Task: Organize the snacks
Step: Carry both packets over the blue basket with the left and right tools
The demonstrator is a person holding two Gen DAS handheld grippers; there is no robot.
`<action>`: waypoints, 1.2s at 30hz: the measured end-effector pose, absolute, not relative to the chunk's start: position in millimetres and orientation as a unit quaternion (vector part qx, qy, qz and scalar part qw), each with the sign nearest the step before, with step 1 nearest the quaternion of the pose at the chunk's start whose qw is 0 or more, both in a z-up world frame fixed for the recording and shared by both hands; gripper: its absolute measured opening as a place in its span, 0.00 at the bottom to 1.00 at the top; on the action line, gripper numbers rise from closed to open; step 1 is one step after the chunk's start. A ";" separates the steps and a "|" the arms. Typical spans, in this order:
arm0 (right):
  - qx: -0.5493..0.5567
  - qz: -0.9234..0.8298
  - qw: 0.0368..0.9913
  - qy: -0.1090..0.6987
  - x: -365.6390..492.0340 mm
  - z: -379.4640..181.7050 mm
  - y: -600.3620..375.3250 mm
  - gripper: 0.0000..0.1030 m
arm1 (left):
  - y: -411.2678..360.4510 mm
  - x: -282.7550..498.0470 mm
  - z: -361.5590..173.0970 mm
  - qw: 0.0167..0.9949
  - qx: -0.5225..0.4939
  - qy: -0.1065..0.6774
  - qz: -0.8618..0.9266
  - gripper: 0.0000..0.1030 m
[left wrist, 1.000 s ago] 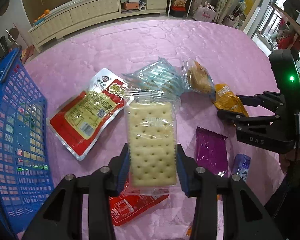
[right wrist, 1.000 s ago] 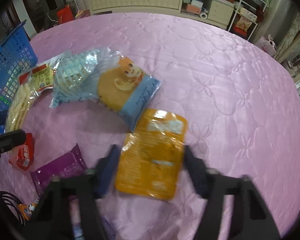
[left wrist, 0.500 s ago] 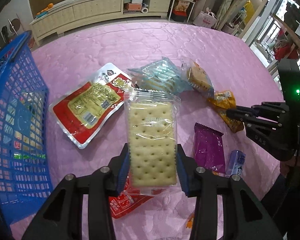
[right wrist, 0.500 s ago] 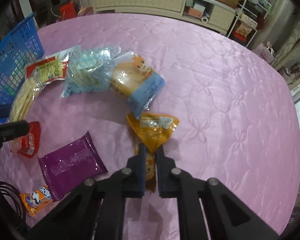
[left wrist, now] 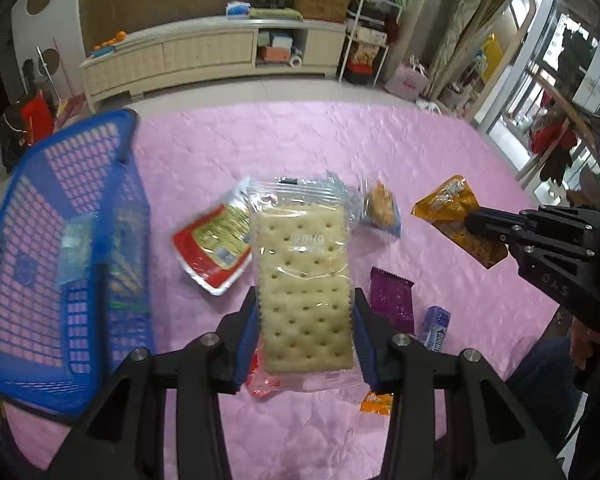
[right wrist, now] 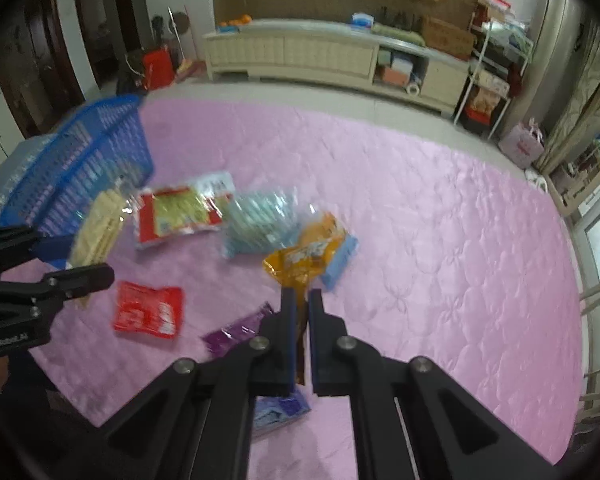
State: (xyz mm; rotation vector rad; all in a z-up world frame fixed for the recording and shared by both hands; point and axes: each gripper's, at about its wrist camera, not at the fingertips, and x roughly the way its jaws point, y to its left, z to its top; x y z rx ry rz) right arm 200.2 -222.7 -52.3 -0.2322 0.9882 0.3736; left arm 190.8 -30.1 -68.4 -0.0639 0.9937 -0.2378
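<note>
A: Quick status, left gripper [left wrist: 306, 320]?

B: Clamped on the cracker pack [left wrist: 304, 280], clear wrapper, both blue pads pressing its long sides. Pack's up off the pink tablecloth [left wrist: 260, 144], long axis pointing away from the cam.

A: And the right gripper [right wrist: 300, 320]?

B: Jaws nearly together, pinching the orange pouch [right wrist: 300, 260] by its lower end. Pouch sticks up past the fingertips, crumpled, clear of the cloth (left cam shows it hanging in the air at the right, too).

A: Basket?

B: Blue basket [left wrist: 60, 240] at the left edge of the table, mesh sides, a few packs already inside – blurred, can't say which. In the right cam it sits far left, beside the left gripper's arm.

A: What's loose on the cloth?

B: Red-and-yellow bag [left wrist: 216, 240] just left of the crackers, lying flat. Light-blue clear bag [right wrist: 260, 224] next to it, touching the cake pack [right wrist: 332, 248] w/ the blue edge. Nearer: purple wrapper [left wrist: 392, 300], small blue-purple pack [left wrist: 436, 330] just right of it, small red pack [right wrist: 148, 310] lying apart toward the left gripper, small orange sachet [left wrist: 376, 402] at the near edge under the left gripper's finger.

A: Anything touching the basket?

B: Can't tell from these views; motion blur on that side.
</note>
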 end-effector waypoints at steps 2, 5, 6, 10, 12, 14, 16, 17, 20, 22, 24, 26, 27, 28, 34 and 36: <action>-0.106 0.186 0.862 0.459 197.1 -39.2 -214.1 0.07 | -21.4 186.3 -58.1 0.877 -0.033 0.467 -0.111 0.39; -0.102 0.199 0.869 0.441 196.0 -20.6 -200.7 0.07 | -8.6 180.0 -42.2 0.885 -0.032 0.453 -0.106 0.39; -0.100 0.204 0.871 0.435 195.3 -15.6 -195.3 0.07 | -4.2 178.4 -37.3 0.888 -0.032 0.447 -0.105 0.39; -0.096 0.224 0.875 0.419 191.0 -1.6 -173.0 0.07 | 19.1 172.3 -19.4 0.897 -0.031 0.430 -0.095 0.39; -0.096 0.233 0.876 0.411 189.9 5.6 -160.0 0.07 | 31.9 170.0 -11.9 0.902 -0.029 0.423 -0.086 0.39; -0.099 0.244 0.875 0.406 190.3 11.1 -145.2 0.07 | 46.1 167.3 -6.8 0.905 -0.030 0.418 -0.076 0.39; -0.103 0.255 0.874 0.400 189.5 17.0 -129.0 0.07 | 62.1 159.8 0.1 0.907 -0.031 0.415 -0.067 0.39; -0.106 0.261 0.873 0.398 189.6 19.4 -120.1 0.07 | 67.8 157.6 1.6 0.908 -0.031 0.413 -0.064 0.39; -0.113 0.277 0.869 0.395 188.5 22.8 -98.3 0.07 | 87.0 153.6 7.4 0.909 -0.031 0.413 -0.050 0.39; -0.120 0.287 0.866 0.392 189.6 23.3 -84.0 0.07 | 99.2 151.7 8.8 0.909 -0.032 0.413 -0.040 0.39; -0.125 0.294 0.863 0.391 191.5 22.4 -71.2 0.07 | 112.0 151.0 11.6 0.910 -0.033 0.411 -0.031 0.39; -0.128 0.303 0.857 0.396 195.9 18.4 -57.3 0.07 | 120.9 150.0 11.1 0.911 -0.035 0.411 -0.026 0.39; -0.130 0.306 0.855 0.399 198.1 16.7 -52.0 0.07 | 126.6 150.0 10.6 0.911 -0.036 0.411 -0.022 0.39; -0.134 0.308 0.852 0.402 200.2 15.0 -44.7 0.07 | 130.6 150.7 10.1 0.911 -0.037 0.411 -0.018 0.39; -0.153 0.316 0.838 0.417 215.2 -1.1 -6.3 0.07 | 155.9 156.3 1.3 0.907 -0.049 0.417 -0.006 0.39; -0.165 0.317 0.834 0.421 220.0 -8.7 6.6 0.07 | 160.2 160.0 -3.2 0.906 -0.051 0.421 -0.003 0.39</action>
